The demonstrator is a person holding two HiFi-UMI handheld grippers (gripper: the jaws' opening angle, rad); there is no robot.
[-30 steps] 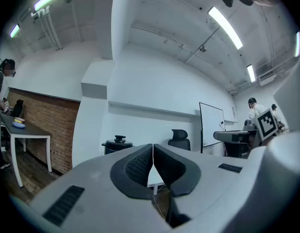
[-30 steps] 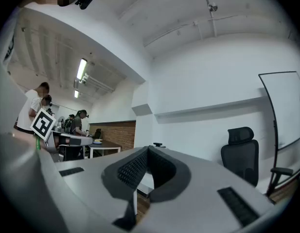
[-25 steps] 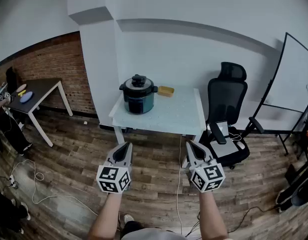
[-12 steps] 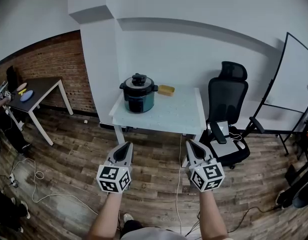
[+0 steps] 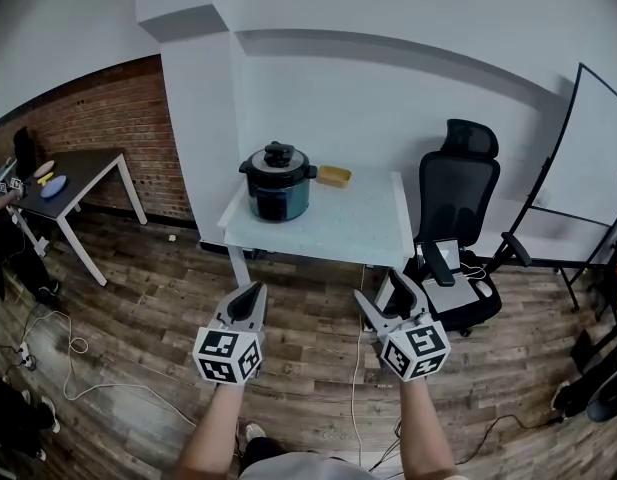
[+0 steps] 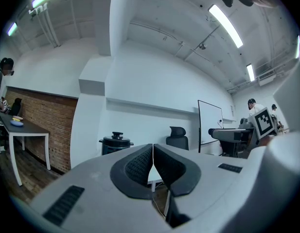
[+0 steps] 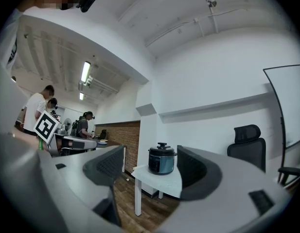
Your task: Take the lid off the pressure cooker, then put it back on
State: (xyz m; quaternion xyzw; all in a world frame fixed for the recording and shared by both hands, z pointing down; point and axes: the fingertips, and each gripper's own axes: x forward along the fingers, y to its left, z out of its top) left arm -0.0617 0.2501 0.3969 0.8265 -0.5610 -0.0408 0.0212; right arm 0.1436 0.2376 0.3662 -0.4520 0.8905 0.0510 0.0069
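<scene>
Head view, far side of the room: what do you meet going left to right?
dark table → pressure cooker → yellow tray → office chair → whiteboard

Office or lab: swivel chair [image 5: 458, 198], whiteboard [image 5: 588, 168], worktables [image 5: 328, 223], tube lights [image 6: 225, 25].

Open floor [image 5: 298, 303] fronts the white table [image 5: 358, 230]. Its top is bare near and right of the pressure cooker [image 5: 278, 183]; an office chair [image 5: 458, 203] crowds its right edge.
</scene>
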